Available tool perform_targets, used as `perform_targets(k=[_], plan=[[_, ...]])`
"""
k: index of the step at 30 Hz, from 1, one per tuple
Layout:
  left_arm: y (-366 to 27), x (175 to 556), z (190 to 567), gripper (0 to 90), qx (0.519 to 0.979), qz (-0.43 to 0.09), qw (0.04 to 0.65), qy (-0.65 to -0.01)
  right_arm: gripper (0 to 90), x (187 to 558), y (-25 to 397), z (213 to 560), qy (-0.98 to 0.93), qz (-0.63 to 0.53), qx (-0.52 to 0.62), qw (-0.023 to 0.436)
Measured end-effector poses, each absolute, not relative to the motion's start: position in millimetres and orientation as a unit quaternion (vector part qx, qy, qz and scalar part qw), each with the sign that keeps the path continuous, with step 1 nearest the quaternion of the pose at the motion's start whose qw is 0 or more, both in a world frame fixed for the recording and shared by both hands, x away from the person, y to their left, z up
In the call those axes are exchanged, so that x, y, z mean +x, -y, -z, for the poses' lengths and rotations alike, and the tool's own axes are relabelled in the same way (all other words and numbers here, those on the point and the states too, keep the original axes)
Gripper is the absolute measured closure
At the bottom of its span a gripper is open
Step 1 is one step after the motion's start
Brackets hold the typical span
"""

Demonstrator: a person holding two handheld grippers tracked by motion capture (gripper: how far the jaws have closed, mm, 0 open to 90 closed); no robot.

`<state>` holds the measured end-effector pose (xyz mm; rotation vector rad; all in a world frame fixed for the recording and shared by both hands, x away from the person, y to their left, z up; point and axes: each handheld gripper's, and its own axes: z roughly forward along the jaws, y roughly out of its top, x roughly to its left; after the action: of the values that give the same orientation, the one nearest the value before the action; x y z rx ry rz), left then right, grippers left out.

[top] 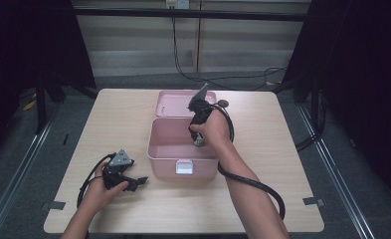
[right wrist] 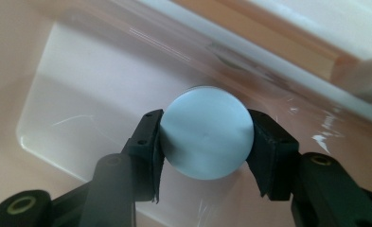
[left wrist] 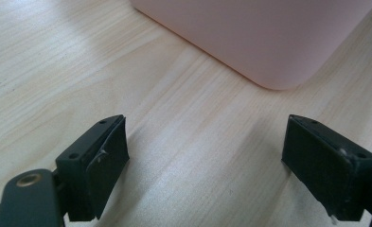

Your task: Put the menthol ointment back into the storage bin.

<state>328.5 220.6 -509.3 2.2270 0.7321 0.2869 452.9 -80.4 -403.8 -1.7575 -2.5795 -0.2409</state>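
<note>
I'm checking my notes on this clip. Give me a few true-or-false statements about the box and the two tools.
1. The pink box has its lid open. True.
2. The right tool grips a round pale blue object. True.
3. The left tool is shut on the box. False: its jaws stand open over the wooden table, apart from the box.
4. The right tool is outside the box. False: it reaches into it.

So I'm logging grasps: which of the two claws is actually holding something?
The right claw, down inside the pink box, with its jaws shut on a pale blue round disc. The left claw stands open over bare table beside the box.
</note>
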Motion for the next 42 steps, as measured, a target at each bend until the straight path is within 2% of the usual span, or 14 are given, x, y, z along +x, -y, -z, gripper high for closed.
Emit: perform_targets(k=[42], plan=[[-221, 329, 509, 14.2, 0.872, -0.112, 0.38, -0.286, 50.3, 453, 80, 426, 0.835, 0.075, -0.546, -0.001]])
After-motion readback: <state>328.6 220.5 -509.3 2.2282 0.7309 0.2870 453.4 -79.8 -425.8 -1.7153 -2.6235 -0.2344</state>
